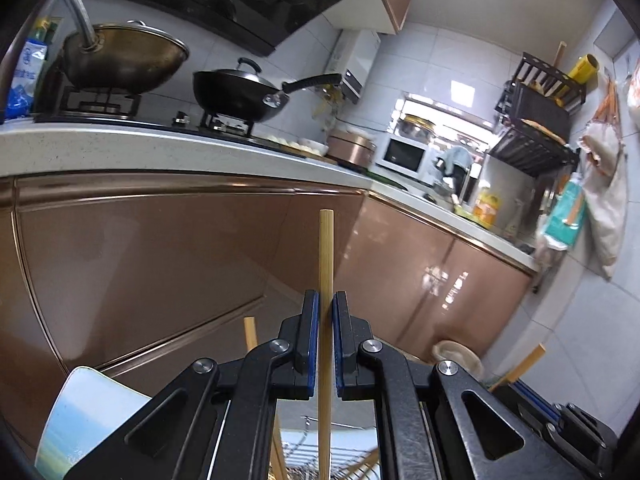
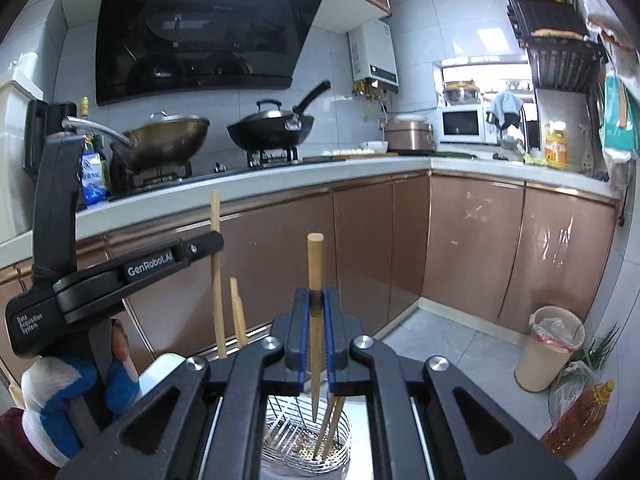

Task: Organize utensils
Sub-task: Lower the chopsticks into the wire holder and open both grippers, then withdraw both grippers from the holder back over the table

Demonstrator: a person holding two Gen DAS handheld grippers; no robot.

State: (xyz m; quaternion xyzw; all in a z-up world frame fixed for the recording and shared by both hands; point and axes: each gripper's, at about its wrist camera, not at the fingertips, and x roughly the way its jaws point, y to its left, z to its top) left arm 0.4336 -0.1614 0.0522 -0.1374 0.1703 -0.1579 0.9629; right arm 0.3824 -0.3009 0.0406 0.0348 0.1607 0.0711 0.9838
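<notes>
While each gripper is clamped on a single chopstick, both sticks stand nearly upright between the blue pads. The left gripper (image 1: 326, 300) has its jaws closed on a pale bamboo chopstick (image 1: 326, 248) whose blunt end rises well above the fingertips and whose lower part runs down behind the jaws. The right gripper (image 2: 316, 296) is likewise shut on a darker wooden chopstick (image 2: 315, 264), thick end up, with its pointed tip hanging just above a wire utensil basket (image 2: 280, 436) below the jaws. More chopsticks (image 2: 330, 428) lean inside that basket, right of the hanging tip and apart from it. Left of the right gripper, two further sticks (image 2: 238, 312) stand up, close to the left gripper's stick, and a gloved hand (image 2: 52, 396) in white and blue grips the left tool's handle at the lower left. Nothing blocks the space straight ahead of either gripper. Beyond them run copper-coloured cabinet doors (image 2: 360, 240) under a pale countertop (image 2: 280, 178). On the stove sit a lidded brass-coloured wok (image 2: 168, 136) and a black wok (image 2: 272, 128), beneath a black range hood (image 2: 200, 32). To the far right stand a microwave (image 2: 462, 126), a rice cooker (image 2: 408, 136), and, on the grey tiled floor, a bin (image 2: 548, 348) lined with a bag.
</notes>
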